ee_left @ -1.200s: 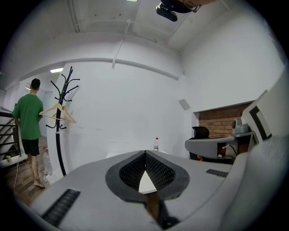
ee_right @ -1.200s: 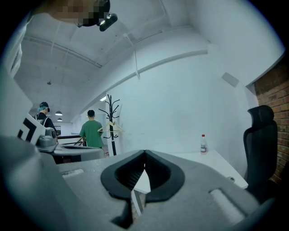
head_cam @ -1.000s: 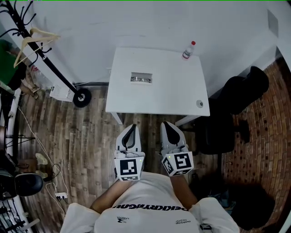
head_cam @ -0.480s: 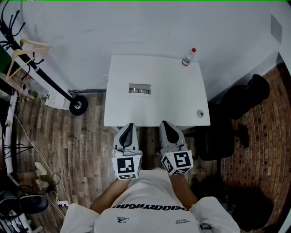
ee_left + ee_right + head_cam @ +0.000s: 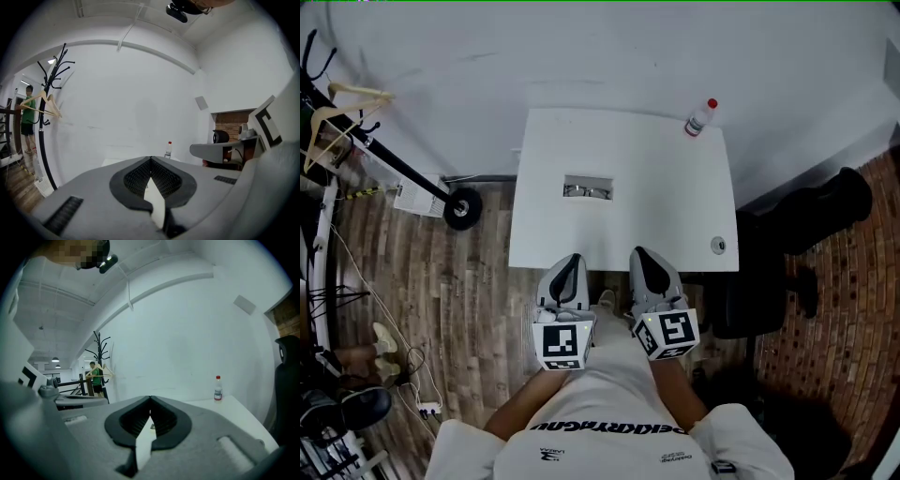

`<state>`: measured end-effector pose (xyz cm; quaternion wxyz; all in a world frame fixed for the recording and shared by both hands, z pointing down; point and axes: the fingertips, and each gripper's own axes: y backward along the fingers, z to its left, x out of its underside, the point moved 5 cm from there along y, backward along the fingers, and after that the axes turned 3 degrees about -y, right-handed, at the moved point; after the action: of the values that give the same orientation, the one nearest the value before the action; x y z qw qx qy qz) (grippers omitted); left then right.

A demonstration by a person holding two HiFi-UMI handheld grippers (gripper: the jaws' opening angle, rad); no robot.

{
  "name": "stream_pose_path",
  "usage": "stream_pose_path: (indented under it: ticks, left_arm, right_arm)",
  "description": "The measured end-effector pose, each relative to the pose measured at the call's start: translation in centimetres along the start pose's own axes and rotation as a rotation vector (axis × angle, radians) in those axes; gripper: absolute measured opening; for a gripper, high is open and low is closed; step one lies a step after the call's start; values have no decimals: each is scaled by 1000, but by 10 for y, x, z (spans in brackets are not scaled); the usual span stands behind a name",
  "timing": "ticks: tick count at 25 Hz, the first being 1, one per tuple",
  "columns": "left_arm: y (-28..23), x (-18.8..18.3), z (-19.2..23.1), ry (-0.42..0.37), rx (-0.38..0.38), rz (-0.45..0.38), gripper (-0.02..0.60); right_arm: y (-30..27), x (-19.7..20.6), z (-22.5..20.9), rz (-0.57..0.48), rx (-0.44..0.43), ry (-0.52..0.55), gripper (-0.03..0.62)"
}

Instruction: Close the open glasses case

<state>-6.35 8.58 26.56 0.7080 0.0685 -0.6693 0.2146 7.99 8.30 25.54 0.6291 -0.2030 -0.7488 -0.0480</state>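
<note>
An open glasses case lies on the white table, left of its middle, with something shiny inside. My left gripper and right gripper are both shut and hold nothing. They hover side by side at the table's near edge, well short of the case. In the left gripper view the jaws meet tip to tip. The right gripper view shows the same, with a sliver of the case seen through the gap behind its tips.
A clear bottle with a red cap stands at the table's far right corner, and a small round object sits near the right front corner. A black chair is to the right; a coat rack with hangers stands to the left.
The view has moved forward toward the table. Both grippers now reach its near edge, where a second ago they hung over the floor in front of it. Both stay shut.
</note>
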Motion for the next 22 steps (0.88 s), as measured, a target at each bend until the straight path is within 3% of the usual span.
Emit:
stream_pose_path:
  ticks: [11,22]
  left_arm:
    - [-95,13,5,18,-42,89,-3]
    - [-148,42,22,16,-87,146,-3]
  right_arm:
    - [-78,9,-70,80,-48,-64,-3]
    - [-136,38,-100,170,-70,-83,-8]
